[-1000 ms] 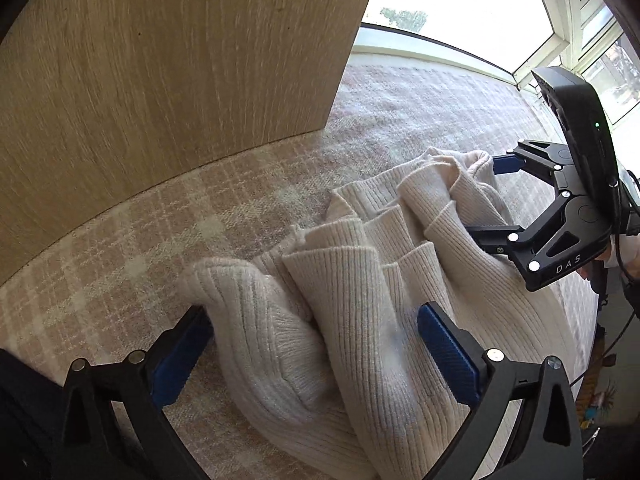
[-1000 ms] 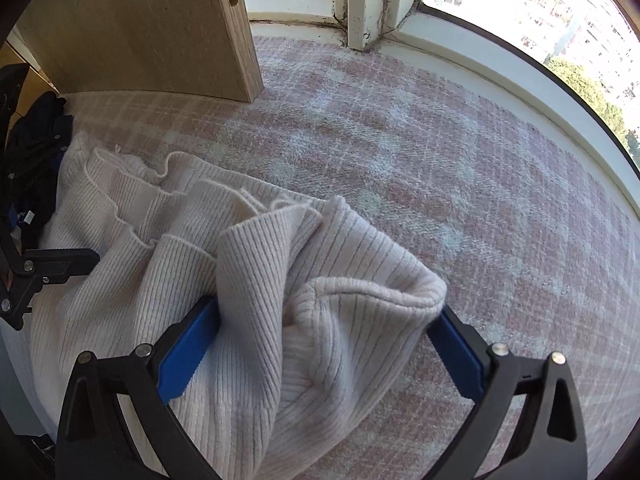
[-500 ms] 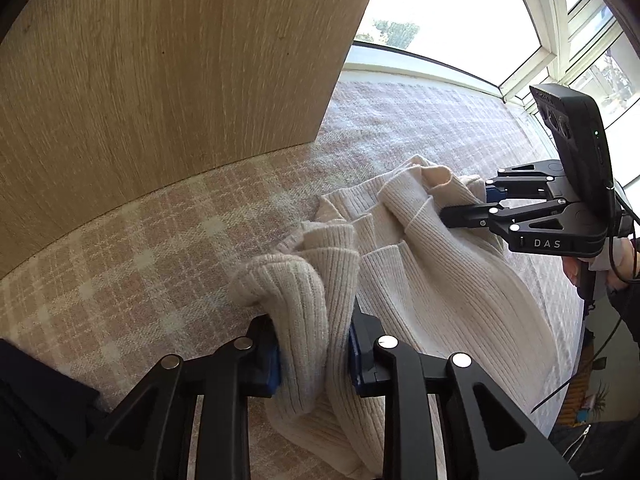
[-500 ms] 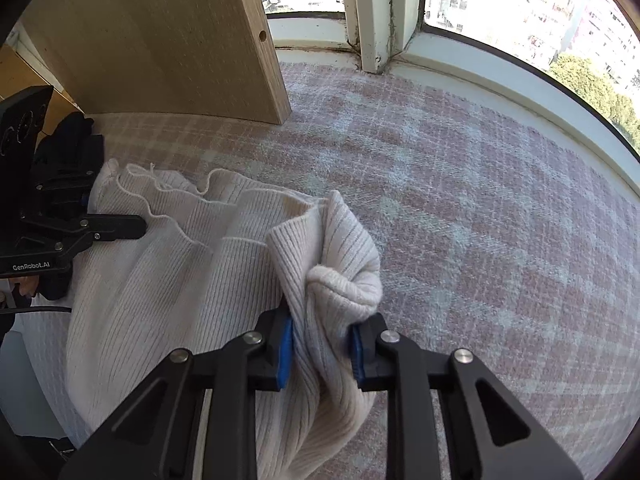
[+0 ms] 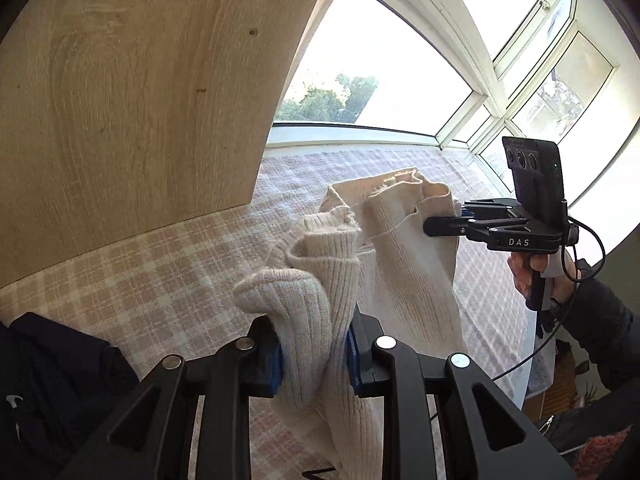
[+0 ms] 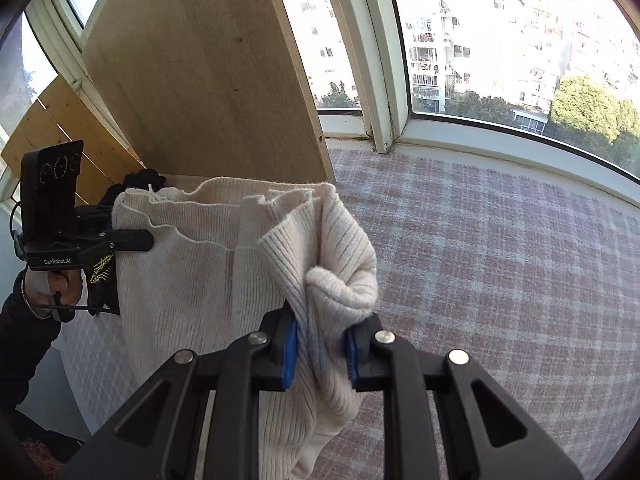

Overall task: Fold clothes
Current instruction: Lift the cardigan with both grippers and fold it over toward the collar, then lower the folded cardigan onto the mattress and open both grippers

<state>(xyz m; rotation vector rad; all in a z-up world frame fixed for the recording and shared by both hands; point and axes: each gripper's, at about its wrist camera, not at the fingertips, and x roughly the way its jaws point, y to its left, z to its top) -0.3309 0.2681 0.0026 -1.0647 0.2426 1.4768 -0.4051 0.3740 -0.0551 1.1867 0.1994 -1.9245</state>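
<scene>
One cream ribbed-knit sweater (image 5: 404,268), hanging in the air above the pink plaid cover (image 6: 500,264), its top edge stretching roughly level between the two grippers, its body dropping straight down.

Two grippers, each clamping one upper corner: left gripper (image 5: 314,354) pinching a bunched ribbed fold between its blue pads (image 5: 275,364); right gripper (image 6: 321,354) squeezing the opposite corner.

One light wooden panel (image 5: 140,92), standing upright at the cover's far-left side.

One dark garment (image 5: 52,396), lying on the cover at the lower left, apart from the sweater.
</scene>
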